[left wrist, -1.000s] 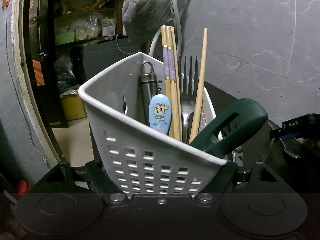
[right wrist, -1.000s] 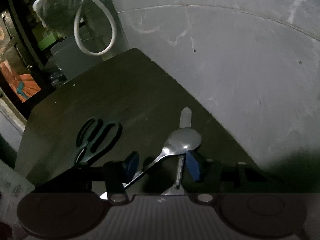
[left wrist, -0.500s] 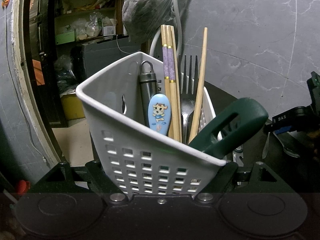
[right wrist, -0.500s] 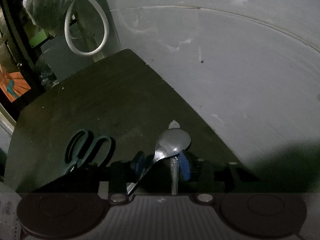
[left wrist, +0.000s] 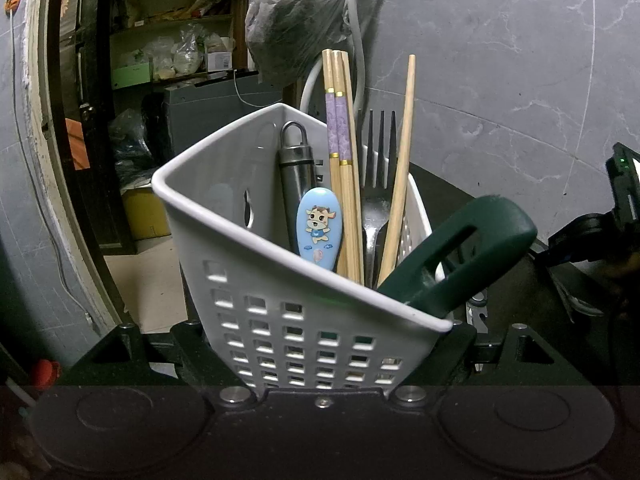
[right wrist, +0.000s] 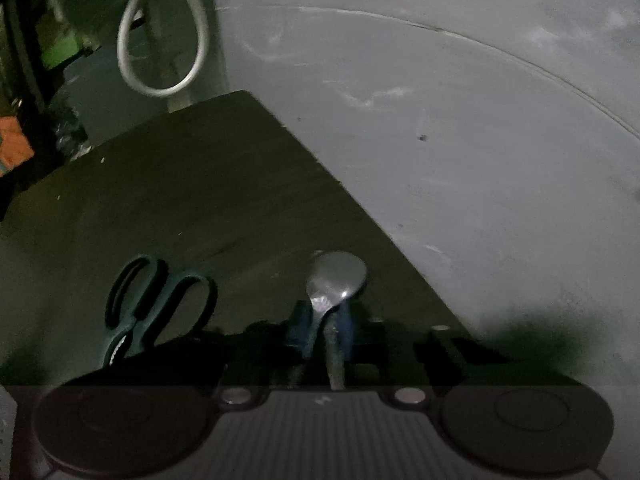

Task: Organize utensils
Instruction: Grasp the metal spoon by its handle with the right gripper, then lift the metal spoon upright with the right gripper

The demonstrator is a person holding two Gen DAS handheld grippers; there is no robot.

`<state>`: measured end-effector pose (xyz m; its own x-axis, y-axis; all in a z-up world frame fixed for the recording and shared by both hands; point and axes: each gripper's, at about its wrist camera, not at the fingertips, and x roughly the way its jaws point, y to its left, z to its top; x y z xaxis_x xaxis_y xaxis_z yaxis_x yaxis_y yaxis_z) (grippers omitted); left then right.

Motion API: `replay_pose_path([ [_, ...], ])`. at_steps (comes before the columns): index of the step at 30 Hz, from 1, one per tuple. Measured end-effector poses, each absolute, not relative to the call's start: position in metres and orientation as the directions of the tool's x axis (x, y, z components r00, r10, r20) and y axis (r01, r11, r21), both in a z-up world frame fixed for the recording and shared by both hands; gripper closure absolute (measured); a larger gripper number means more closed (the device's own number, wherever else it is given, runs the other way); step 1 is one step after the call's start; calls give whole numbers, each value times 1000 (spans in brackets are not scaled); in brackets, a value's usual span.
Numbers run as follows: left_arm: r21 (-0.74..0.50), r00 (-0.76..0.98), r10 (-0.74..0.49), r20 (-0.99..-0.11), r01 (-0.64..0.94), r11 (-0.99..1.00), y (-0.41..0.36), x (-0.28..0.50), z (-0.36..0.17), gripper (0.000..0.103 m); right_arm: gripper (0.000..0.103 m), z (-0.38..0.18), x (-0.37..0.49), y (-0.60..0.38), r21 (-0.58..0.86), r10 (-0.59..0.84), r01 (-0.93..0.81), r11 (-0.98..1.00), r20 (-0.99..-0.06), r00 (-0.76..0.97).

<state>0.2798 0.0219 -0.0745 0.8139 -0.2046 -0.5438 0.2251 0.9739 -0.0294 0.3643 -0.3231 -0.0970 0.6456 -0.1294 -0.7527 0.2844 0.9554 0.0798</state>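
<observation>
Your right gripper (right wrist: 322, 330) is pinching the shiny metal spoon (right wrist: 335, 280), bowl poking out far past the blue pads. Your left gripper (left wrist: 320, 344) clamps the white perforated plastic utensil caddy (left wrist: 296, 320). No readable writing.

White perforated plastic utensil caddy (left wrist: 304, 336), tilted, holding upright: dark metal handle with loop end (left wrist: 297, 168), blue cartoon-printed spoon handle (left wrist: 319, 228), purple-banded wooden chopsticks (left wrist: 340, 160), plain wooden chopstick (left wrist: 400, 168), black fork (left wrist: 378, 152), tines up, and a slanting dark green slotted handle (left wrist: 460, 252). Steel spoon (right wrist: 334, 280), bowl forward, and green-handled scissors (right wrist: 152, 304) near the dark worktop's (right wrist: 180, 200) front edge.
</observation>
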Motion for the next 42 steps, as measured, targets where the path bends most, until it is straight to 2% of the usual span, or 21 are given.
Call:
replay_pose_path([
  [5,-29,814,-204,-544,225,974,22,280,-75,19,91,-99,356,-336,169,-78,301,938,-746,661],
  [7,-28,814,-205,-544,226,974,22,280,-75,19,98,-100,355,-340,186,-62,297,937,-746,663],
  [14,-29,814,-205,-544,225,974,21,280,-74,19,99,-98,356,-335,126,-74,251,960,-750,658],
  [19,-31,814,-204,-543,224,974,21,280,-75,19,100,-94,354,-309,-25,-115,146,989,-753,648],
  [24,-31,814,-205,-544,224,974,22,280,-75,19,100,-101,350,-257,-335,-227,-45,941,-724,652],
  [27,-34,814,-203,-545,221,975,22,281,-75,19,100,-108,345,-233,-448,-253,-129,885,-694,675],
  [34,-39,812,-202,-547,217,976,26,279,-76,19,100,-116,338,-213,-526,-259,-195,828,-667,698],
  [38,-39,812,-203,-548,218,975,25,280,-76,19,100,-126,325,-197,-625,-273,-259,737,-625,732],
  [42,-38,812,-203,-548,218,975,25,280,-76,19,100,-122,326,-201,-563,-228,-260,785,-652,723],
])
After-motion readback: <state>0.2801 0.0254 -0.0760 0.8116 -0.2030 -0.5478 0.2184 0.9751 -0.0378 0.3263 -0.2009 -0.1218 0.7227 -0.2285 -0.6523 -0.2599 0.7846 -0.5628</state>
